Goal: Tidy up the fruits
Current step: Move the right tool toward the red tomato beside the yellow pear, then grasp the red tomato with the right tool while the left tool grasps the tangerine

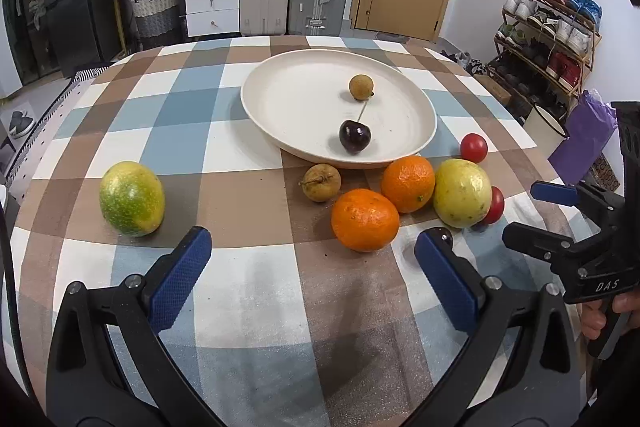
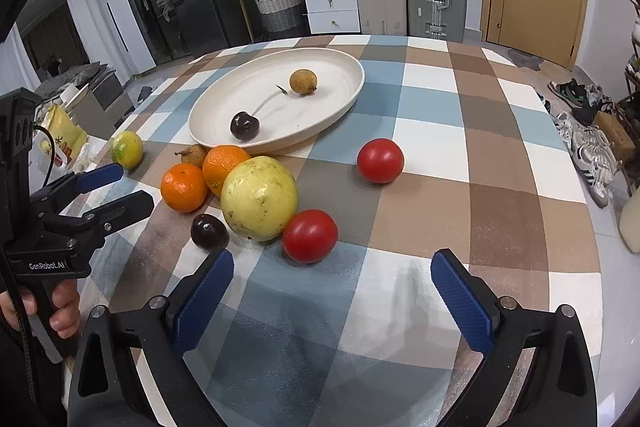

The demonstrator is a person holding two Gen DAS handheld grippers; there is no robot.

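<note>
Left wrist view: the left gripper hovers low over the checked counter with its blue fingers spread wide apart and nothing between them. Ahead at twelve o'clock sits the cream plate, holding a dark cherry near its front rim and a small brown longan farther back. Just off the plate's near rim at about one o'clock lies a cluster: a second brown longan, a near orange touching a far orange, a pale yellow guava against the far orange, one red tomato partly hidden behind the guava, and another tomato farther back beside the plate. A green-yellow fruit rests alone at ten o'clock, well apart from the others. The right gripper enters at three o'clock, held by a hand. In the right wrist view the right gripper also has its fingers wide apart and empty, poised just short of the nearer tomato, which touches the guava. A dark plum-like fruit lies against the guava at eleven o'clock, with the two oranges beyond it. The other tomato stands alone at one o'clock. The left gripper shows at nine o'clock, gripped by a hand.
</note>
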